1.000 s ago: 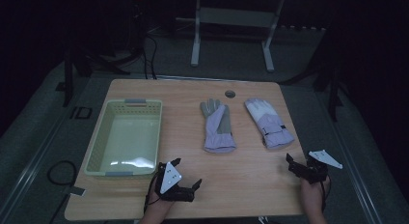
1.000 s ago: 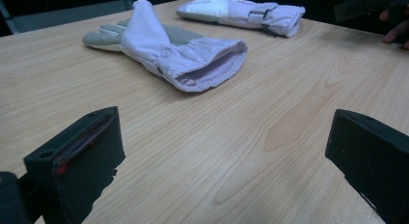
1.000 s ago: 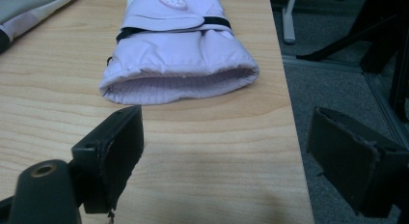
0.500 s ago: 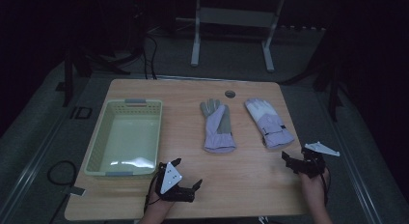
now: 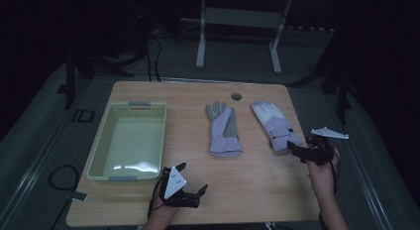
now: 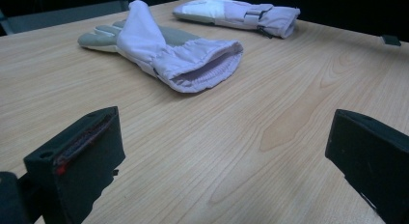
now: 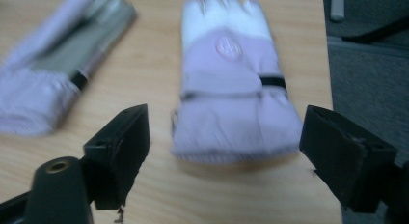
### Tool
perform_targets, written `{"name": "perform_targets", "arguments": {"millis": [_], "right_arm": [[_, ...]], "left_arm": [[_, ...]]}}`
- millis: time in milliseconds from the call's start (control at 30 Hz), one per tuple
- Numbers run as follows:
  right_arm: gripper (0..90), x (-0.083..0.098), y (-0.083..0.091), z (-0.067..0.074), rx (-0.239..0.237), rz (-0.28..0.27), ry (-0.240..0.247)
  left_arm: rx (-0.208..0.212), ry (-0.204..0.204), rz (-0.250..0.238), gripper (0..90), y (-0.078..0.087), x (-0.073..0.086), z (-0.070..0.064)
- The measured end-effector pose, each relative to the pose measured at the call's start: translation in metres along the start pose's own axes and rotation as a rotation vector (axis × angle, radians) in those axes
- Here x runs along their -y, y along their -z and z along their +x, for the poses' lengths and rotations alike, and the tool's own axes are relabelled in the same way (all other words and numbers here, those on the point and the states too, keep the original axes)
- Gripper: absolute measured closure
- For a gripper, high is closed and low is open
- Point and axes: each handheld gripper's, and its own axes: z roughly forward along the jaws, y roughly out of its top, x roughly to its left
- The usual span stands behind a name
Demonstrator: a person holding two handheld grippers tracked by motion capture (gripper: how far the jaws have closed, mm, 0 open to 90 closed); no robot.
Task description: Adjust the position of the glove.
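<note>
Two lilac gloves lie palm-flat mid-table. The grey-palmed glove (image 5: 224, 131) (image 6: 164, 50) (image 7: 53, 69) lies left of the white-fingered glove (image 5: 275, 125) (image 6: 241, 12) (image 7: 231, 89). My right gripper (image 5: 295, 151) (image 7: 226, 132) hovers just off the white-fingered glove's cuff, open. Its jaws have just been closing a little, and the cuff lies beyond them, not pinched. My left gripper (image 5: 192, 178) (image 6: 224, 151) rests near the table's front edge, open and empty, facing the grey-palmed glove's cuff.
A pale green plastic basket (image 5: 100, 141) stands empty on the left of the wooden table (image 5: 257, 190). A round cable hole (image 5: 236, 96) sits near the far edge. A metal stand (image 5: 237, 17) is on the floor behind.
My right gripper has risen and moved in toward the white-fingered glove's cuff. The left gripper has stayed where it was.
</note>
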Motion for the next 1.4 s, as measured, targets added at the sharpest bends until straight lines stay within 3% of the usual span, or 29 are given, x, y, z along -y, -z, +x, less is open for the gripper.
{"name": "perform_targets", "arguments": {"millis": [100, 167, 300, 433, 767, 1400], "right_arm": [[17.4, -0.01, 0.001, 0.006, -0.004, -0.026, 0.003], [15.7, -0.018, -0.001, 0.01, -0.046, -0.023, -0.007], [13.5, -0.029, -0.003, 0.017, -0.069, -0.05, -0.033], [13.2, -0.039, -0.006, 0.028, -0.061, -0.04, 0.012], [12.6, -0.059, -0.02, 0.054, -0.097, -0.007, 0.088], [11.9, -0.079, -0.072, 0.102, -0.145, 0.057, 0.121]], "left_arm": [[-0.001, 0.002, -0.001, 0.1, 0.0, 0.0, 0.0], [-0.001, 0.006, -0.002, 0.1, 0.0, 0.0, 0.0], [0.0, 0.005, -0.002, 0.1, 0.0, 0.0, 0.0], [0.002, 0.004, -0.001, 0.1, 0.0, 0.0, 0.0], [0.005, 0.004, 0.004, 0.1, -0.001, 0.0, 0.0], [0.014, 0.001, -0.002, 0.1, 0.0, 0.0, 0.0]]}}
